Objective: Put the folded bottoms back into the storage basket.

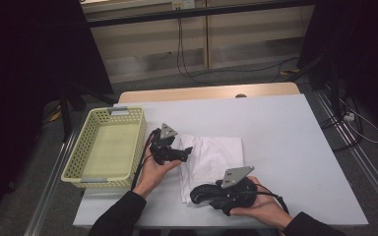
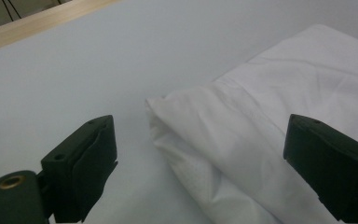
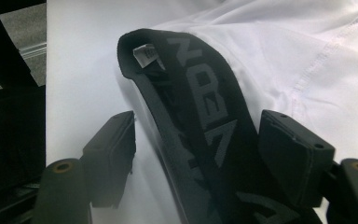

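On the desk [image 1: 285,147], the folded white garment [image 1: 211,157] lay between the wide-open jaws of the left hand-held gripper [image 2: 200,158], while the right hand-held gripper [image 3: 196,154], equally open, straddled its black waistband [image 3: 200,107], whose lettering was partly hidden.

Cloth [image 2: 279,116]: cut off at 3 and 6 o'clock in the left gripper view. Waistband [image 3: 200,116]: lettering partly legible, lower end cut off at 6 o'clock; label [image 3: 144,55] print too small.
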